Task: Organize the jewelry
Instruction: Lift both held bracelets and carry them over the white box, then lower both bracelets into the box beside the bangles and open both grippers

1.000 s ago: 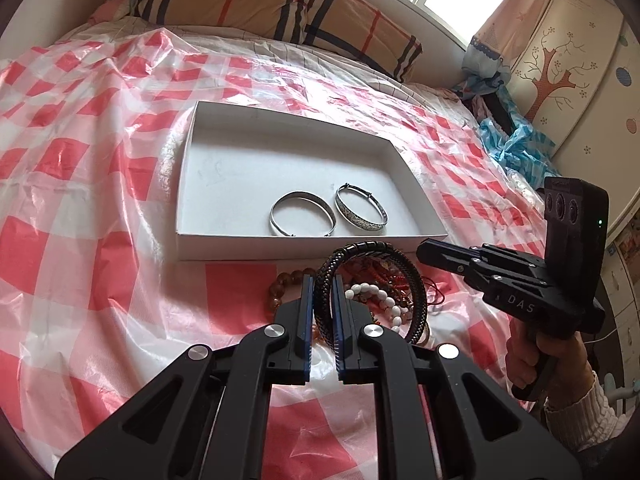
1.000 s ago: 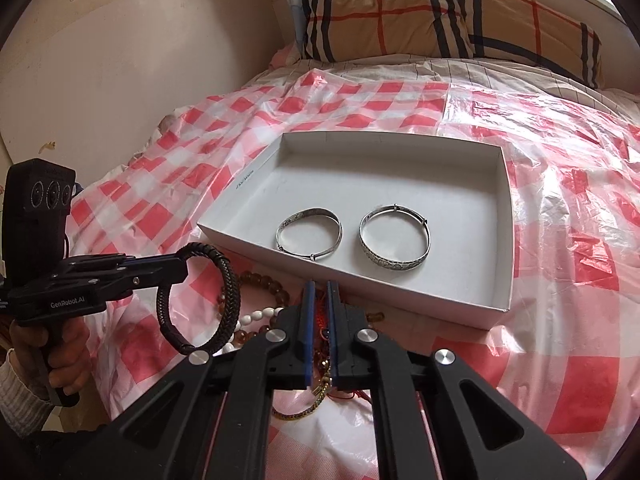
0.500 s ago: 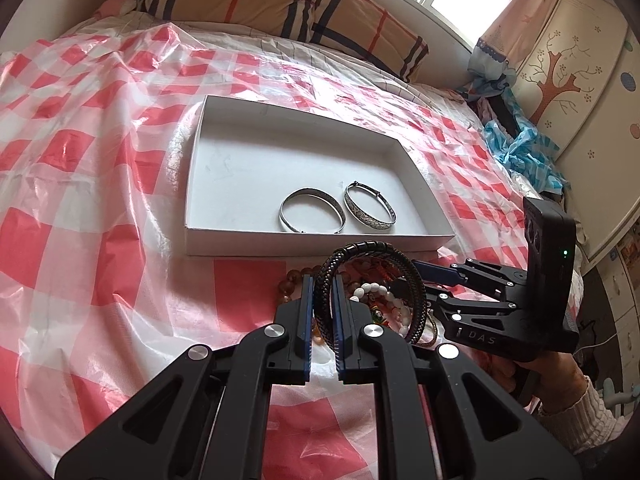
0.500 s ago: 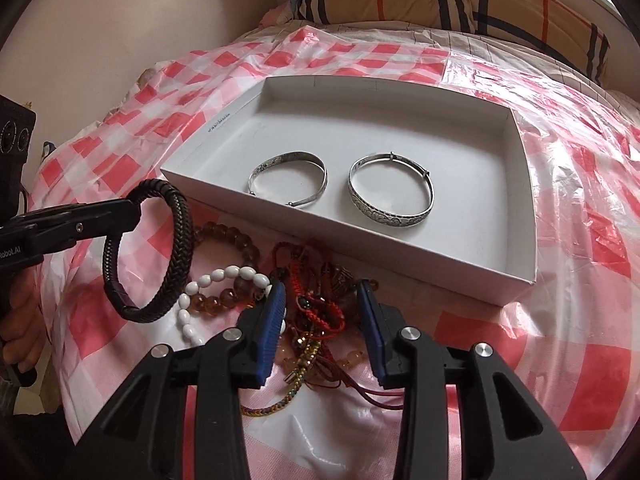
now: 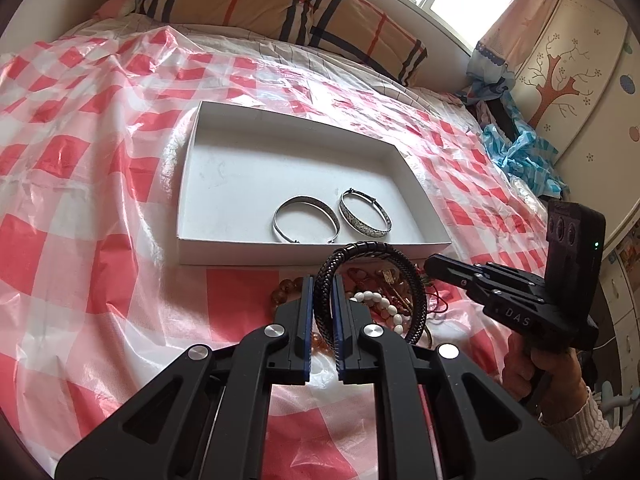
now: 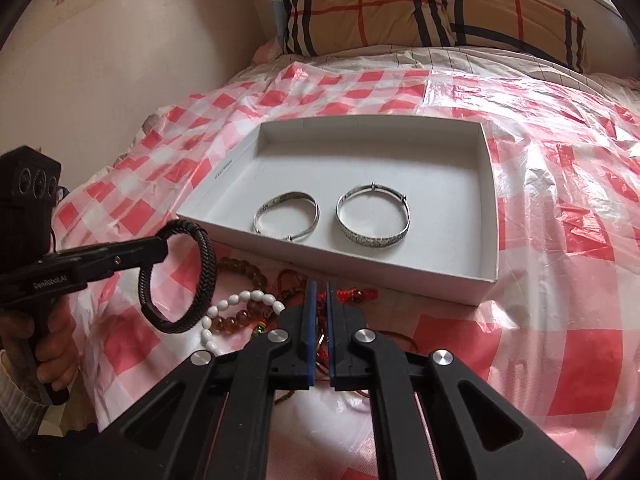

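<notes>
- Left gripper (image 5: 323,280) clamped on black braided bracelet (image 5: 366,254); thick woven cord ring, held upright, raised above the pile.
- Right gripper (image 6: 319,286) just closed, jaws together; thin red cord (image 6: 354,294) apparently caught between the pads, hard to confirm.
- Loose pile directly under both tips: white bead strand (image 6: 236,304), amber bead bracelet (image 6: 244,268).
- Beyond the tips: white tray (image 6: 490,208) holding two silver bangles (image 6: 286,216) side by side, apart.

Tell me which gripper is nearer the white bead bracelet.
Right. The right gripper sits shut over the tangled pile just beside the white bead bracelet. The left gripper hangs above and off to its side, holding the black braided bracelet.
</notes>
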Demonstrator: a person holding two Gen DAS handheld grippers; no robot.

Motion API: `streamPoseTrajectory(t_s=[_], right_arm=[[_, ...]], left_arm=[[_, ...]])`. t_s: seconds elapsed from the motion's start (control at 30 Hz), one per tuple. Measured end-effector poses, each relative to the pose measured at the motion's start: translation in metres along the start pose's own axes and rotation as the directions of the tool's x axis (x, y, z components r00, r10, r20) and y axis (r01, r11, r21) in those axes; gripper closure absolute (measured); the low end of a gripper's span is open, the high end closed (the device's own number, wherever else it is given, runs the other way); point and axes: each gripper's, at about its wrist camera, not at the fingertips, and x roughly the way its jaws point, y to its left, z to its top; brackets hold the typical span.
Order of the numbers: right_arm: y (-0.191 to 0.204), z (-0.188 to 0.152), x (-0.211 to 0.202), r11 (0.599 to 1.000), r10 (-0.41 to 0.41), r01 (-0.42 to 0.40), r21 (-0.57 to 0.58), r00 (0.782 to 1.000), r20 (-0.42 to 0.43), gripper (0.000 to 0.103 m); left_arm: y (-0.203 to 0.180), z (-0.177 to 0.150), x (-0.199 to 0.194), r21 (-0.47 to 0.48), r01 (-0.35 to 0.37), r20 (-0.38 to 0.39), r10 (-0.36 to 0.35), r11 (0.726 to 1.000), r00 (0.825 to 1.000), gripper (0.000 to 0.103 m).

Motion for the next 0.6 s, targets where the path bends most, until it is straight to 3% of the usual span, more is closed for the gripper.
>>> streamPoseTrajectory(t_s=[0.27,0.5,0.6], right_arm=[[-0.003,0.032,-0.018,0.999,0.022,-0.026,0.031,0.993,0.112,0.098],[-0.005,0.055,0.0,0.998,0.045,-0.051,0.045,0.99,0.134,0.098],[-0.008,0.06,0.018,0.997,0.046,-0.052,0.06,0.994,0.103,0.098]], left_arm=[[-0.004,0.019,0.012,-0.021,0.01,0.027,-0.01,1.0,1.0,0.095],[-0.003,0.04,0.027,-0.057,-0.005,0.061,0.009,0.998,0.998,0.095],[-0.004,0.048,0.037,-0.06,-0.025,0.07,0.029,0.998,0.997,0.095]])
